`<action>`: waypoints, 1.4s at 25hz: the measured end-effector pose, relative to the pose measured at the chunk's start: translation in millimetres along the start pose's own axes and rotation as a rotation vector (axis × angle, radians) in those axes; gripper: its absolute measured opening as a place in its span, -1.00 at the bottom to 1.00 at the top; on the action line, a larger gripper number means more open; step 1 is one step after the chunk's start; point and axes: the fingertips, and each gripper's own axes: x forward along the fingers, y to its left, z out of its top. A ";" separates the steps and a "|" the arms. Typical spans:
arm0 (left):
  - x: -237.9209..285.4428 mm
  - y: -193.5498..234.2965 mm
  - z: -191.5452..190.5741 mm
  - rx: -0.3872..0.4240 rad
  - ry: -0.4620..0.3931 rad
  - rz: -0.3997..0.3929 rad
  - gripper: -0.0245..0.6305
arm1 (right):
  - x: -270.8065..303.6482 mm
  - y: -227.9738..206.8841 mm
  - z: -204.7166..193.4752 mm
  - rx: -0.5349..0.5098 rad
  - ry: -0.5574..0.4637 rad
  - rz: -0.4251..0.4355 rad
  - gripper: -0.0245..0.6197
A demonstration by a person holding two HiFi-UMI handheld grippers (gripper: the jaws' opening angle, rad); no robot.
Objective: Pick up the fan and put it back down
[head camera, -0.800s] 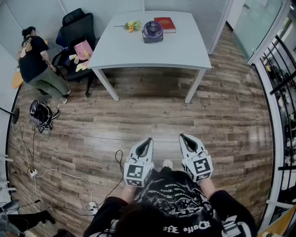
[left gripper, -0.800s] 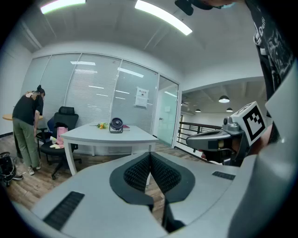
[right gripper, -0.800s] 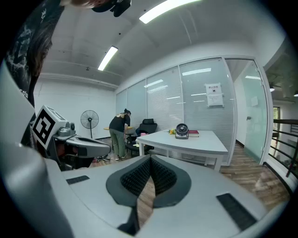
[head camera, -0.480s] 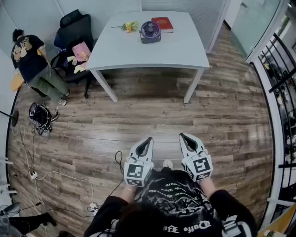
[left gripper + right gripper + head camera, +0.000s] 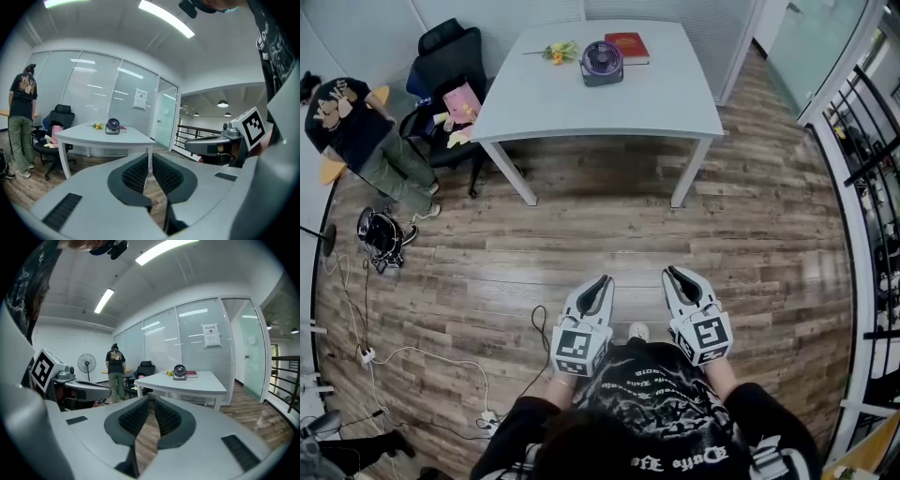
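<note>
A small dark desk fan [image 5: 602,63] stands upright at the far side of the white table [image 5: 609,103], between yellow flowers [image 5: 558,52] and a red book [image 5: 628,47]. It also shows small and distant as the fan [image 5: 112,125] in the left gripper view and the fan [image 5: 179,372] in the right gripper view. My left gripper [image 5: 602,282] and right gripper [image 5: 672,274] are side by side close to my body, over the wooden floor and far short of the table. Both are shut with nothing between the pads, as the left gripper [image 5: 150,164] and right gripper [image 5: 151,402] show up close.
A black office chair [image 5: 450,66] with pink items stands at the table's left end, and a person [image 5: 356,141] stands beside it. A bag [image 5: 382,232] and cables [image 5: 412,356] lie on the floor at left. A railing [image 5: 872,187] runs along the right. A pedestal fan [image 5: 86,364] stands far off.
The person by the chair has moved further left. The table and fan sit slightly higher in the head view. Both grippers stay together in much the same place.
</note>
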 end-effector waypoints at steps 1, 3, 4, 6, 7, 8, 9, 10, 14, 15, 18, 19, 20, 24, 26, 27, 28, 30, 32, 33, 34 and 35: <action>0.6 0.7 -0.1 -0.006 0.000 -0.008 -0.84 | 1.7 0.7 0.6 0.001 0.000 0.006 -0.73; 1.8 1.6 -1.2 -0.016 0.002 -0.030 -0.57 | 5.0 2.5 1.8 0.003 -0.004 0.014 -0.57; 2.6 2.5 -1.4 -0.019 0.000 -0.037 -0.40 | 6.5 3.3 2.1 0.003 -0.005 0.017 -0.50; 4.2 6.5 -0.9 -0.023 -0.008 -0.038 -0.22 | 9.5 4.5 1.8 0.003 -0.006 0.019 -0.38; 4.8 9.1 -0.5 -0.026 -0.011 -0.037 -0.17 | 11.1 5.5 1.5 0.003 -0.004 0.020 -0.34; 5.0 11.8 0.0 -0.028 -0.013 -0.038 -0.14 | 12.5 6.8 1.4 0.002 -0.003 0.022 -0.30; 4.8 14.4 0.7 -0.030 -0.013 -0.041 -0.11 | 13.8 8.4 1.7 0.002 -0.002 0.022 -0.27; 4.3 17.0 1.4 -0.031 -0.014 -0.046 -0.11 | 15.0 10.2 2.4 0.000 -0.002 0.021 -0.24; -1.7 29.9 4.3 -0.020 -0.028 -0.057 -0.11 | 20.6 18.7 4.7 -0.011 -0.004 -0.003 -0.23; -3.5 33.7 5.2 -0.017 -0.034 -0.060 -0.11 | 22.7 21.2 5.3 -0.012 -0.007 -0.011 -0.23; -6.5 40.2 6.9 -0.020 -0.044 -0.098 -0.12 | 29.0 27.9 7.6 -0.013 -0.019 -0.034 -0.25; -7.3 41.0 7.1 -0.022 -0.046 -0.114 -0.12 | 30.8 30.2 7.8 -0.013 -0.021 -0.041 -0.26; -8.4 42.1 7.0 -0.025 -0.047 -0.127 -0.12 | 32.6 33.0 7.9 -0.012 -0.023 -0.047 -0.27; -11.1 52.7 6.0 -0.036 -0.038 -0.140 -0.11 | 38.3 44.1 6.8 0.000 -0.025 -0.061 -0.28; -11.8 55.8 2.7 -0.031 -0.021 -0.141 -0.12 | 39.3 46.7 2.5 -0.001 -0.012 -0.061 -0.28; -12.0 56.3 0.3 -0.023 -0.011 -0.141 -0.16 | 39.5 46.4 -0.7 -0.001 -0.004 -0.060 -0.28; -11.5 56.8 -2.0 -0.012 -0.003 -0.138 -0.23 | 39.9 45.0 -4.1 -0.001 0.006 -0.060 -0.28; -7.3 60.1 -4.9 -0.003 0.005 -0.123 -0.25 | 43.2 39.7 -9.7 -0.001 0.019 -0.059 -0.28; 1.0 64.6 -4.6 -0.015 0.007 -0.110 -0.25 | 50.0 32.2 -11.3 -0.003 0.020 -0.054 -0.28; 6.3 65.7 -3.1 -0.021 0.004 -0.109 -0.24 | 54.4 27.5 -11.1 -0.003 0.019 -0.051 -0.28; 12.4 66.6 -0.9 -0.023 0.000 -0.107 -0.22 | 59.6 22.3 -10.6 -0.003 0.019 -0.047 -0.28; 18.9 68.1 1.7 -0.022 -0.004 -0.103 -0.21 | 65.5 17.3 -9.5 -0.004 0.021 -0.040 -0.29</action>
